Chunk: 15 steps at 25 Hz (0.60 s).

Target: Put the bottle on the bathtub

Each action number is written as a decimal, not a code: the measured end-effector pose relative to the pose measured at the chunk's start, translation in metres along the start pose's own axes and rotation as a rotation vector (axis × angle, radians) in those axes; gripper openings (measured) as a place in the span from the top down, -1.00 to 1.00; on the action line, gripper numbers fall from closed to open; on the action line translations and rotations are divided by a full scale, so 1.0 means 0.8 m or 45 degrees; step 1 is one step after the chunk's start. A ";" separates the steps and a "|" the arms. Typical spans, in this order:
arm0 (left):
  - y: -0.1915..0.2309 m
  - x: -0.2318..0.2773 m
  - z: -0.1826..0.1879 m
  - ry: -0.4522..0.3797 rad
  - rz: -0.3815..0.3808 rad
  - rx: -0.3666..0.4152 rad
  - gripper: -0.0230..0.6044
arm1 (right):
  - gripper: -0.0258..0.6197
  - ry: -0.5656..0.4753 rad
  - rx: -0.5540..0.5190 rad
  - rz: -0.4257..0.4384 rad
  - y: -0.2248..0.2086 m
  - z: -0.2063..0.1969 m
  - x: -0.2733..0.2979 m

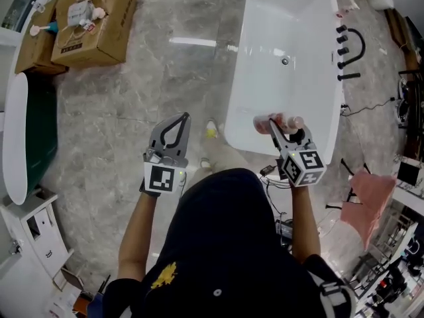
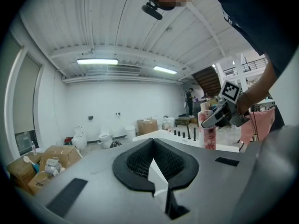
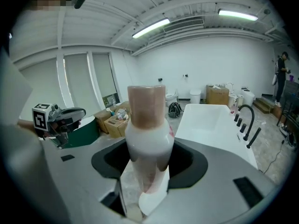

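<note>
A white bottle (image 1: 275, 122) with a pinkish cap is clamped in my right gripper (image 1: 283, 130), which is shut on it over the near rim of the white bathtub (image 1: 285, 38). In the right gripper view the bottle (image 3: 147, 134) stands upright between the jaws of the right gripper (image 3: 145, 176), with the bathtub (image 3: 210, 118) beyond. The left gripper view shows the bottle (image 2: 208, 129) at the bathtub's rim (image 2: 182, 141); whether it touches I cannot tell. My left gripper (image 1: 179, 121) hangs shut and empty over the floor, left of the tub; in its own view the left gripper (image 2: 154, 167) holds nothing.
Black tap fittings (image 1: 350, 48) stand on the tub's right rim. Cardboard boxes (image 1: 93, 18) sit at the far left. A green and white tub (image 1: 20, 131) and a white cabinet (image 1: 26, 237) line the left side. A pink cloth (image 1: 368, 194) lies at right.
</note>
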<state>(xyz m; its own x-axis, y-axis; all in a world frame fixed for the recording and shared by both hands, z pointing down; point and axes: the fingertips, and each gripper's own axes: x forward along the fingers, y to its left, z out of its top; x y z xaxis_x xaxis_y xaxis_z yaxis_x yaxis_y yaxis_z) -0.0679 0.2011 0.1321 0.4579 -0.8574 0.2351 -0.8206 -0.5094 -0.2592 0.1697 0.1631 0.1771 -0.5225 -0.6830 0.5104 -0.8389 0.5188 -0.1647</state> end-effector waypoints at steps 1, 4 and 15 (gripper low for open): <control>0.005 0.021 -0.002 0.011 -0.014 -0.014 0.87 | 0.22 -0.001 0.000 -0.014 -0.013 0.006 0.019; 0.016 0.081 -0.011 0.045 -0.063 -0.015 0.87 | 0.22 0.001 -0.020 -0.061 -0.050 0.015 0.072; 0.048 0.230 -0.078 0.084 -0.107 -0.103 0.87 | 0.22 0.062 -0.048 -0.117 -0.140 0.013 0.220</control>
<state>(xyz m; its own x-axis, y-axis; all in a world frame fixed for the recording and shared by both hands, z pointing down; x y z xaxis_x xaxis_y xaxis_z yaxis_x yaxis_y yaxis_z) -0.0362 0.0280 0.2236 0.5049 -0.8039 0.3145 -0.8063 -0.5692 -0.1606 0.1699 -0.0206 0.2768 -0.4352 -0.7031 0.5624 -0.8759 0.4751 -0.0839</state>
